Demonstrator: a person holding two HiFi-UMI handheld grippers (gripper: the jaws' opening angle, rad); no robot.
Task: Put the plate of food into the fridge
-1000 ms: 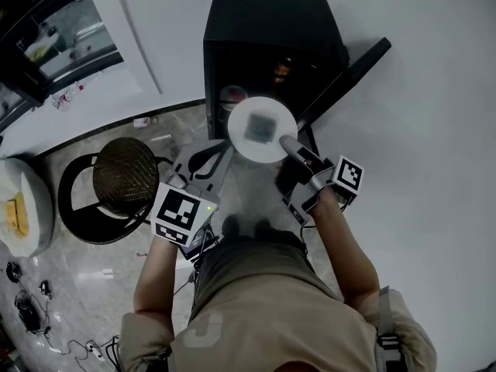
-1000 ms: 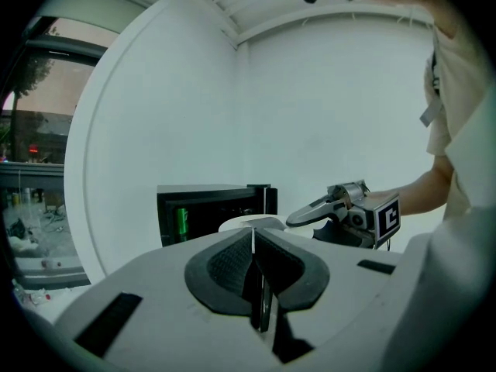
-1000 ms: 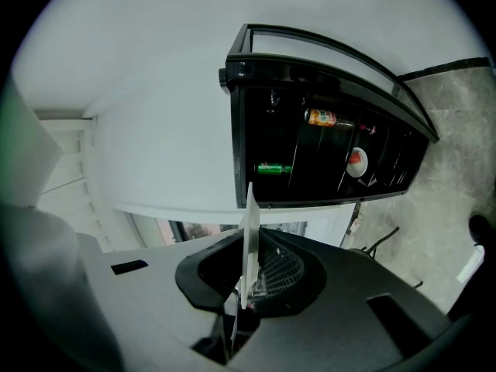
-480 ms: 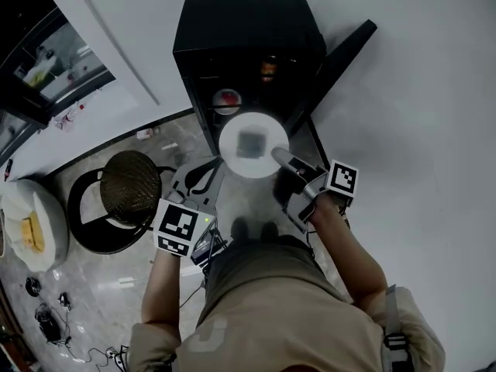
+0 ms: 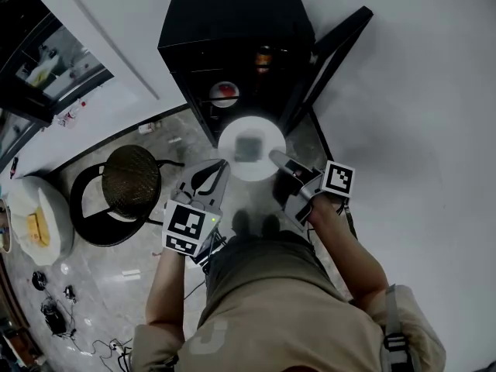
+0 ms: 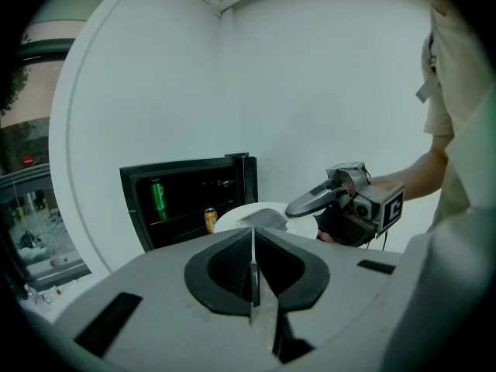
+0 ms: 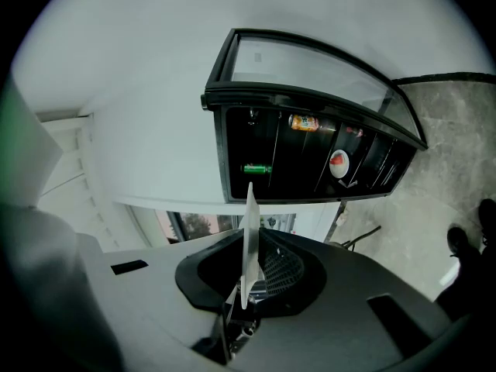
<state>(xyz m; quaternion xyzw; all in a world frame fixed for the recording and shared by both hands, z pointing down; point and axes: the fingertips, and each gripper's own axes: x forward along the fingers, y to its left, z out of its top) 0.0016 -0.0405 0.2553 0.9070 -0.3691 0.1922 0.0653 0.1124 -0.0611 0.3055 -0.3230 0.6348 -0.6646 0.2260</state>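
Observation:
A white plate (image 5: pixel 250 149) with a grey piece of food on it hangs level in front of the open black fridge (image 5: pixel 232 22). My right gripper (image 5: pixel 277 158) is shut on the plate's right rim. In the right gripper view the plate (image 7: pixel 249 231) stands edge-on between the jaws. My left gripper (image 5: pixel 209 180) is shut and empty, just left of the plate and below it in the picture. From the left gripper view the plate (image 6: pixel 246 215) and the right gripper (image 6: pixel 310 201) show beyond the shut left gripper (image 6: pixel 253 266).
The fridge door (image 5: pixel 329 53) swings open to the right. Inside are a small plate of red food (image 5: pixel 225 91), an orange can (image 5: pixel 263 59) and a green can (image 7: pixel 256 168). A round stool (image 5: pixel 132 178) stands to the left; cables (image 5: pixel 54 316) lie on the marble floor.
The plate and both grippers have sunk lower in front of the fridge opening, and the plate looks smaller. The right grip on the rim is unchanged; the left gripper stays shut.

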